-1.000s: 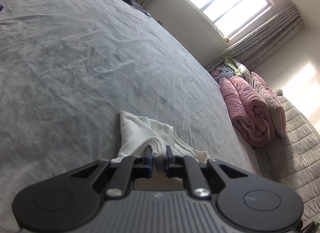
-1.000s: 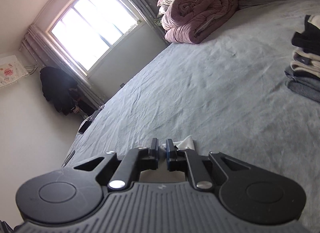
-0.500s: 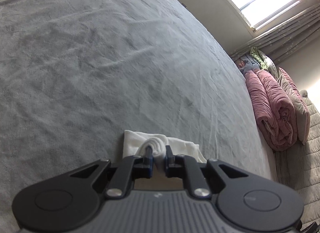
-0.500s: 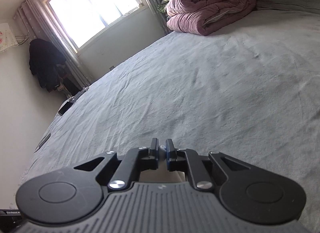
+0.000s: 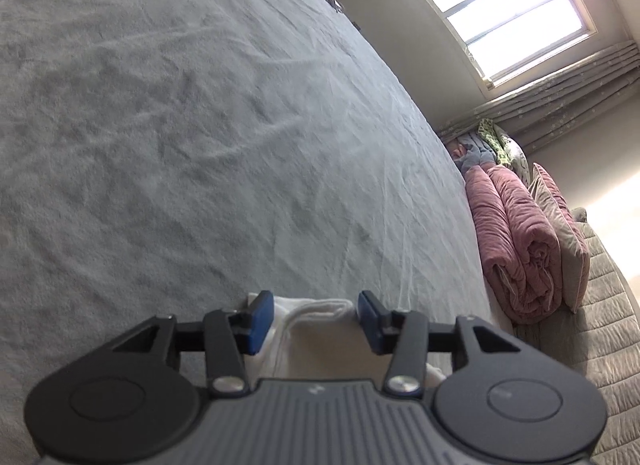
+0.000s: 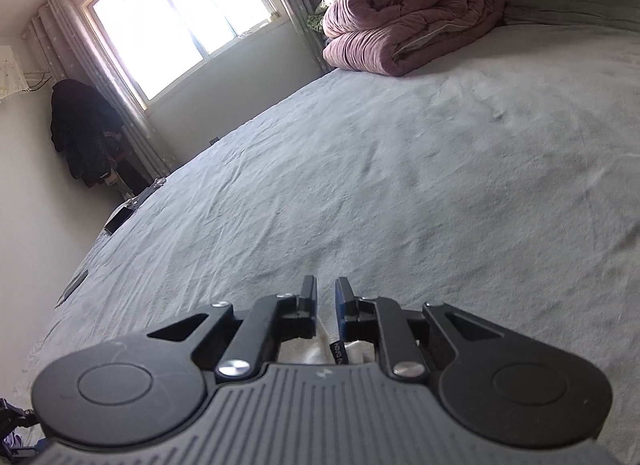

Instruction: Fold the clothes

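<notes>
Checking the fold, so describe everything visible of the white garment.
The white garment is soft, knit-looking cloth lying folded on the grey bedspread, a rolled edge facing away. It sits between the left tool's open, just-widened blue pads. The right tool shows white cloth and a small label behind its narrowly parted pads.

The left tool (image 5: 316, 315) covers most of the white garment (image 5: 320, 311): only a folded edge shows between its spread jaws, and the rest lies under the tool's body. In the right view, the right tool (image 6: 326, 297) hides nearly all of the cloth (image 6: 312, 353), leaving a scrap and a small tag (image 6: 335, 353) whose print is too small to read. Whether those narrowly parted jaws pinch it cannot be told. Beyond the left tool, the quilt (image 5: 516, 241) hides part of the pile behind it.
</notes>
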A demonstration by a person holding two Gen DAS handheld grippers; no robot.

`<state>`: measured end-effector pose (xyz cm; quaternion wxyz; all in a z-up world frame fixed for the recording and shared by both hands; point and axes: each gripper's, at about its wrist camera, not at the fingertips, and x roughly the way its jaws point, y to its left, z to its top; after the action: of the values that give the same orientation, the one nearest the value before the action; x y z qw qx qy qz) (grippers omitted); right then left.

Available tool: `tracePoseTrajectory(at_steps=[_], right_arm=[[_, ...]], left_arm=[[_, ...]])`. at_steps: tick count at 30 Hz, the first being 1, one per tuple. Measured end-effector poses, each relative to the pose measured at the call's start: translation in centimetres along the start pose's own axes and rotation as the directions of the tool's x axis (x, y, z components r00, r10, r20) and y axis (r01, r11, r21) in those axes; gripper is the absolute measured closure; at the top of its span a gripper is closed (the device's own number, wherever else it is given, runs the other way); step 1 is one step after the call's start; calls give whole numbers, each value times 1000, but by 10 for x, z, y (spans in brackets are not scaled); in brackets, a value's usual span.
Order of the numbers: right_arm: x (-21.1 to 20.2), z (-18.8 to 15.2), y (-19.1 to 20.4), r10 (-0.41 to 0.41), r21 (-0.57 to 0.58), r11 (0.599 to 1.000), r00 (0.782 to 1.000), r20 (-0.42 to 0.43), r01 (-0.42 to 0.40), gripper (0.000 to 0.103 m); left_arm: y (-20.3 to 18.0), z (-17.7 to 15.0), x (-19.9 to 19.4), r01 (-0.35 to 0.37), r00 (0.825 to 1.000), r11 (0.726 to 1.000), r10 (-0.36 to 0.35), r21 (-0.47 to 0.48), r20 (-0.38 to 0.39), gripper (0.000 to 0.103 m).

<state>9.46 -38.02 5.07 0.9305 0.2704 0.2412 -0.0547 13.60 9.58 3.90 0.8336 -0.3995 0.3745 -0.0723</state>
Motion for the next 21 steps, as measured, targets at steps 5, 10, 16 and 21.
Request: tracePoseTrajectory(at_steps=[5, 10, 16, 21], right_arm=[[8, 1, 4, -10, -150, 989, 999, -39, 4, 84], [12, -3, 6, 26, -236, 971, 998, -53, -37, 62], [20, -13, 12, 44, -307, 950, 997, -60, -61, 62], [24, -21, 19, 90, -365, 925, 993, -71, -110, 70]], left_arm=[[3, 5, -2, 23, 1000, 998, -24, 61, 14, 55], [-1, 4, 8, 43, 999, 993, -45, 111, 16, 49], [2, 4, 10, 106, 991, 989, -113, 105, 68, 48], [-12, -7, 26, 121, 991, 969, -131, 216, 36, 51]])
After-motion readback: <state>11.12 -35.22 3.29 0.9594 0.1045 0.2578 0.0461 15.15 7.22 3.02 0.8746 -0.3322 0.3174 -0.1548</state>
